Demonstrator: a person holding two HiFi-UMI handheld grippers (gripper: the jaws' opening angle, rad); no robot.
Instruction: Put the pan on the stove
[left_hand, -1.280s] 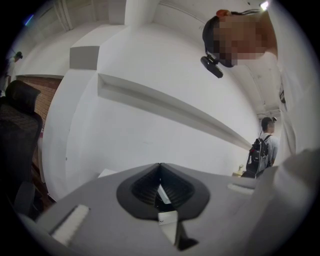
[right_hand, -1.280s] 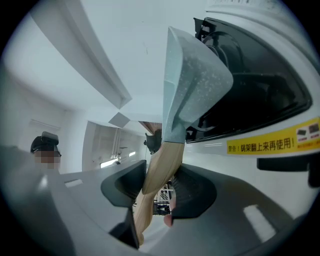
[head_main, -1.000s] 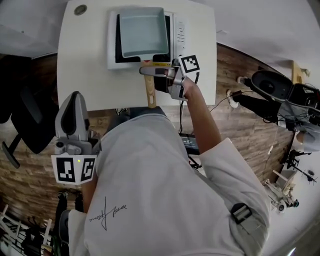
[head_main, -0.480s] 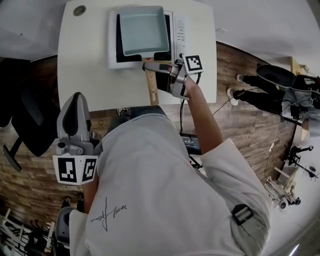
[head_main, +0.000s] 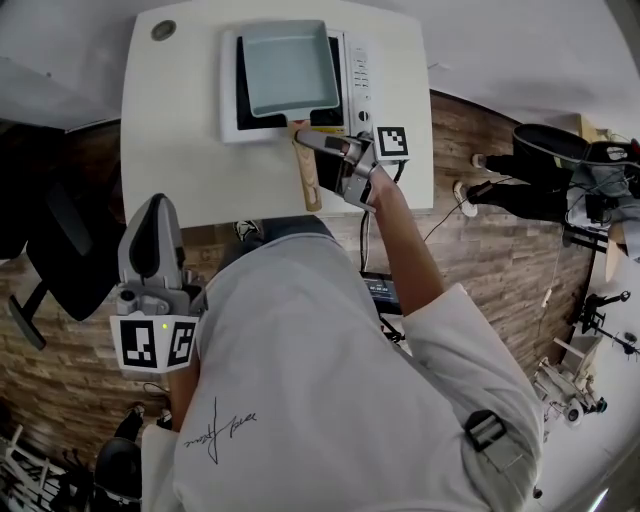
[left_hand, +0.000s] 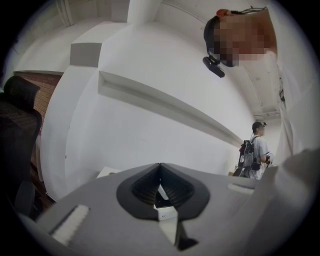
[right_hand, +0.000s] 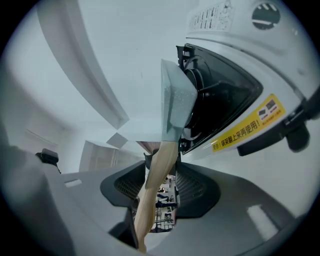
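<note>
I am looking down at one pan (head_main: 288, 68), a pale rectangular one, sitting squarely on the dark top of the single stove (head_main: 358, 70) at the far side of the white desk (head_main: 180, 140). Its one wooden handle (head_main: 310, 185) is pointing back toward me, out over the stove's front edge.

My right claw (head_main: 312, 142) is reaching across that handle close to where it joins the pan. In the right gripper view the jaws are opening. The handle is running between them, lying near one pad with a clear gap to the other, so I am judging that nothing is clamping it. My left claw (head_main: 152, 215) is hanging low at my side, well apart from the desk. Its jaws are meeting at the tips, with nothing between them.

I am judging the pan to be rigid and not fragile, light enough for one claw. Its weight is sitting well ahead of the handle, so a hold far out on the wood would let it droop or twist. The wood is looking smooth and rounded, so it could roll in the pads. The best hold is where the right claw is now, near the pan's body.

As it lies, the pan is looking placed.
</note>
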